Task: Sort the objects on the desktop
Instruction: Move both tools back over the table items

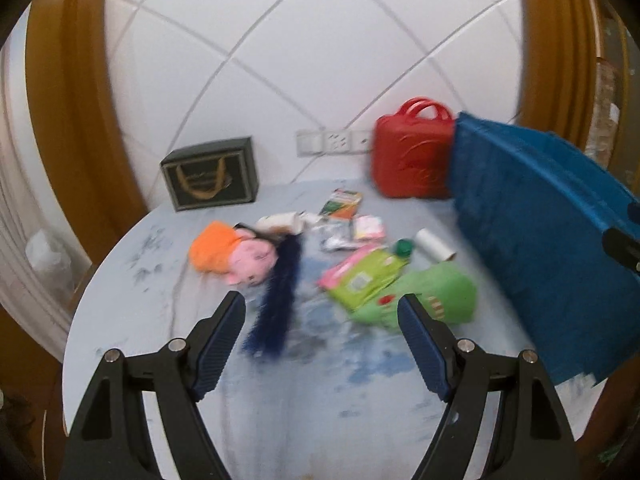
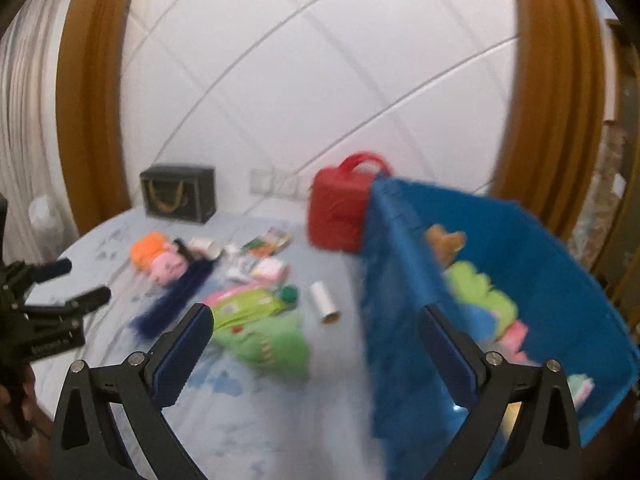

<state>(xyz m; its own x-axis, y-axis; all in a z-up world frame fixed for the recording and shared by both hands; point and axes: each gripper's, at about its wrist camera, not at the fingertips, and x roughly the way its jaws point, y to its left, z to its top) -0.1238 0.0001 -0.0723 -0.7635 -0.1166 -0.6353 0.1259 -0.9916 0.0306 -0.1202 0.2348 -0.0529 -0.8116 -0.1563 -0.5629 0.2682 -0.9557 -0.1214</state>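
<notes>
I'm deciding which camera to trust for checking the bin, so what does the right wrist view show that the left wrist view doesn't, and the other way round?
Only the right wrist view looks into the blue fabric bin: soft toys already lie inside, a green one among them. It also shows the left gripper at its left edge, open.

Only the left wrist view shows the bin's outer wall, not its contents.

Both show the red case, dark gift box, orange-and-pink plush, navy fluffy strip, green plush and white roll on the table.

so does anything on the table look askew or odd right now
The blue fabric bin leans over instead of standing square, its near wall sagging. The green-capped pouch lies flat, overlapping the green plush. Nothing looks spilled.
</notes>
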